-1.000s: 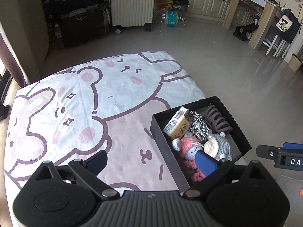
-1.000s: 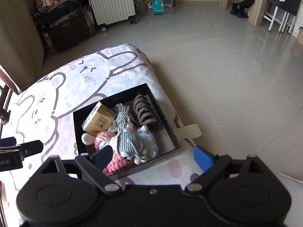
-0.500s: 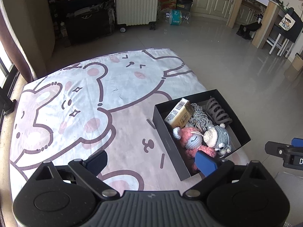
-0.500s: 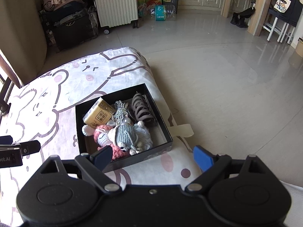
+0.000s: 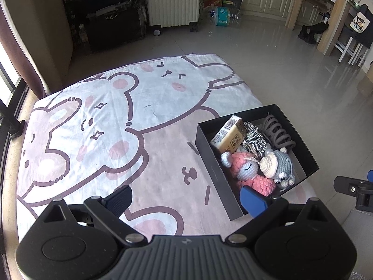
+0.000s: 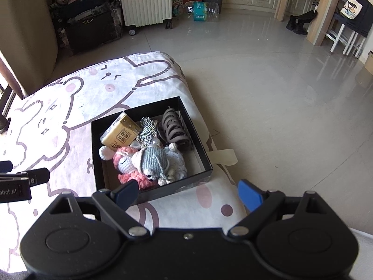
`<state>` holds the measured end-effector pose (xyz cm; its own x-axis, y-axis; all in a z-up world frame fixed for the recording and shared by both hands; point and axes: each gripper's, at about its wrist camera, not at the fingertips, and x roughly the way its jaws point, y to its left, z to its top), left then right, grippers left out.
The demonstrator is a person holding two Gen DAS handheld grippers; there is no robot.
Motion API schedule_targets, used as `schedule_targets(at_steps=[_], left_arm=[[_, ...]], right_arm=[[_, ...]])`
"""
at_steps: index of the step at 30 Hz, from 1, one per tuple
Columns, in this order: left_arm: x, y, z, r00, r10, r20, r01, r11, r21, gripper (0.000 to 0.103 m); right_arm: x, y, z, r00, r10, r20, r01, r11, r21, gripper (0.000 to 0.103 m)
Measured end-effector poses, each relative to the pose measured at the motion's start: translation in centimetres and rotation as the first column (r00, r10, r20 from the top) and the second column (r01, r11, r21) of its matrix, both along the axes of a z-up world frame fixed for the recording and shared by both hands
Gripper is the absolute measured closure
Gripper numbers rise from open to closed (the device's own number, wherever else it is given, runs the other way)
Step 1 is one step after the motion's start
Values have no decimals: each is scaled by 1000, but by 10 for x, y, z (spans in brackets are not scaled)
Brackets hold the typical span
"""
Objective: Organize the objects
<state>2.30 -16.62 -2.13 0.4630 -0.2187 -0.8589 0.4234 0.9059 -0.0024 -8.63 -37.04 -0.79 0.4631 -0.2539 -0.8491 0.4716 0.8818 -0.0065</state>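
So the black box (image 5: 257, 163) is the anchor here, sitting near the right edge of the bed (image 5: 116, 121) with the cartoon bear sheet. Everything to the left of the box is just bare sheet, which I'm guessing means the loose stuff is already collected.

The left gripper (image 5: 184, 198) is hovering over the sheet just left of the box's near corner, fingers spread wide and gripping nothing. One blue pad is overlapping the box's near rim in the view, though I can't tell if it's actually touching.

Inside the box, going left to right: a yellow carton (image 6: 121, 133) is leaning tilted against the far-left wall, probably because it's resting on the toys rather than the floor of the box. Next to it there's a striped rope bundle (image 6: 146, 128), then a brown hair claw (image 6: 174, 130) along the far-right wall. The pink crochet doll (image 6: 129, 165) and grey crochet doll (image 6: 153, 161) are piled against each other at the near side, filling most of it.

The right gripper (image 6: 187, 192) is hanging just in front of the box's near wall, fingers also released and empty. Looks to me like the sorting is basically finished.
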Motion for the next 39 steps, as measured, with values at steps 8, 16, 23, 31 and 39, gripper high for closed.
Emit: schedule_targets(at_steps=[8, 16, 23, 31, 39], left_arm=[[3, -2, -5, 1000, 14, -18, -14, 1000, 0, 4], [4, -3, -7, 1000, 10, -24, -10, 1000, 7, 4], [4, -2, -8, 1000, 9, -30, -9, 1000, -2, 4], [4, -1, -8, 999, 12, -31, -12, 1000, 1, 4], [4, 0, -10, 999, 13, -34, -13, 1000, 4, 3]], right_arm=[[-2, -4, -3, 1000, -18, -12, 18, 1000, 4, 9], [-4, -9, -5, 999, -46, -18, 47, 999, 17, 9], [-3, -7, -6, 999, -41, -19, 41, 999, 9, 9], [-2, -6, -6, 999, -37, -21, 37, 999, 7, 8], [-2, -5, -5, 999, -32, -27, 32, 999, 3, 8]])
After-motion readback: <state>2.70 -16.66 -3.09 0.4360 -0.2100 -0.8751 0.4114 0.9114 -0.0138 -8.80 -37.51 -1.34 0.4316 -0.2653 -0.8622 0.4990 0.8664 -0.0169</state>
